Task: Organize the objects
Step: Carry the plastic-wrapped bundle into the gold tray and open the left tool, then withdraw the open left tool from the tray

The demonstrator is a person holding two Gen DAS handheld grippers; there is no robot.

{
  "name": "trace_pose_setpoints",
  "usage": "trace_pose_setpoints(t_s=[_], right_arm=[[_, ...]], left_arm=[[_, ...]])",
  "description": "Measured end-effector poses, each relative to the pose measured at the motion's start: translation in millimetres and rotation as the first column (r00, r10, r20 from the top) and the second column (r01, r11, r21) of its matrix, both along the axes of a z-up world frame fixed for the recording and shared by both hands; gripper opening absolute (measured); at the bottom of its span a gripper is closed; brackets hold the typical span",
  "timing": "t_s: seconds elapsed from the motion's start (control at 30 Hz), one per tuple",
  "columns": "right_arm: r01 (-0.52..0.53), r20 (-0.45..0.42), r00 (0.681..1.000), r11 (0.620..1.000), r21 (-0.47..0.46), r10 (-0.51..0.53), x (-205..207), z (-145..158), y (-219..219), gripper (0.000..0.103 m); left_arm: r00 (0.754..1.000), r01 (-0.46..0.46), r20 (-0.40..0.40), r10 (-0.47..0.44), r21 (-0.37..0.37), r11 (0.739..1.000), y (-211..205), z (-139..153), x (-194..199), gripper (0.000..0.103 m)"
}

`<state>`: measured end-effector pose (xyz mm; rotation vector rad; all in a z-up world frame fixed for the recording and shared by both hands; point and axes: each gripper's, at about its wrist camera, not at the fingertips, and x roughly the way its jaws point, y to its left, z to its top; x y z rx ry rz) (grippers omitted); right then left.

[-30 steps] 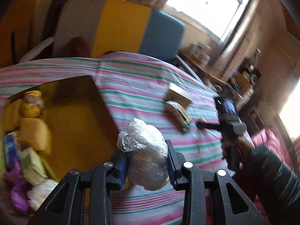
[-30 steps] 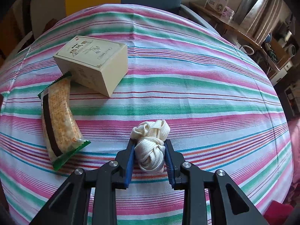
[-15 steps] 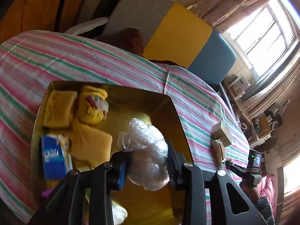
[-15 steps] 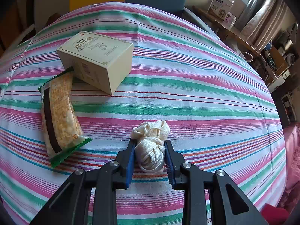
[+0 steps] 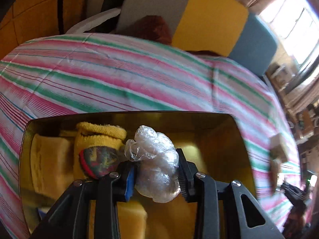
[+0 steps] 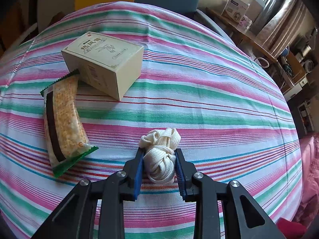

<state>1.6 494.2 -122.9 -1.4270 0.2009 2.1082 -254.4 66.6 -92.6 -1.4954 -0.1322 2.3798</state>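
Observation:
My left gripper (image 5: pixel 155 171) is shut on a crumpled clear plastic bag (image 5: pixel 157 165) and holds it over the open yellow bin (image 5: pixel 237 139). The bin holds yellow sponges (image 5: pixel 49 163) and a yellow sock roll (image 5: pixel 99 147). My right gripper (image 6: pixel 159 163) is shut on a bundle of cream cord (image 6: pixel 160 155), low over the striped cloth. A cream box (image 6: pixel 103 63) and a snack packet (image 6: pixel 63 123) lie on the cloth to its far left.
The striped tablecloth (image 6: pixel 199 99) covers a round table. A grey, yellow and blue chair back (image 5: pixel 209 25) stands behind it. Cluttered shelves (image 6: pixel 295 63) stand at the right. The right gripper shows at the right edge of the left wrist view (image 5: pixel 295 193).
My left gripper has carried the plastic bag from over the cloth to over the bin, then lower inside its rim. My right gripper has stayed in place with the cord.

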Motion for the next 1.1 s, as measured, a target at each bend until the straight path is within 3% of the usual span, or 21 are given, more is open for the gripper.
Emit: trace_pose_setpoints(t_s=[0.1,0.27,0.37,0.47,0.73,1.1], right_arm=[[-0.001,0.001,1.0,1.0,0.002,0.001,0.1,0.0,0.6,0.03],[-0.005,0.002,1.0,1.0,0.005,0.005,-0.9,-1.1,2.3,0.03],[-0.004,0.0,1.0,1.0,0.002,0.004,-0.9,-1.0,2.8,0.03],[-0.003,-0.002,1.0,1.0,0.0,0.003,-1.5,-1.1,4.1,0.03],[-0.004,-0.004,1.0,1.0,0.003,0.004,-0.8,-0.9,1.2,0.03],[-0.018,0.006,1.0,0.999,0.034,0.017,-2.1,-1.5,-3.8,0.03]], left_arm=[[1.0,0.013,-0.021,-0.014,-0.053,0.999,5.7,-5.6,-4.1,0.037],[0.998,0.045,-0.033,-0.048,-0.072,0.996,9.5,0.9,-0.5,0.044],[0.997,0.042,-0.058,-0.045,-0.055,0.998,4.8,13.3,6.1,0.05],[0.996,0.032,-0.079,-0.035,-0.043,0.999,-1.4,26.0,13.3,0.051],[0.98,0.054,-0.188,-0.062,-0.046,0.997,-16.8,60.1,89.1,0.051],[0.951,0.127,-0.265,-0.157,-0.128,0.984,-12.7,54.1,182.7,0.051]])
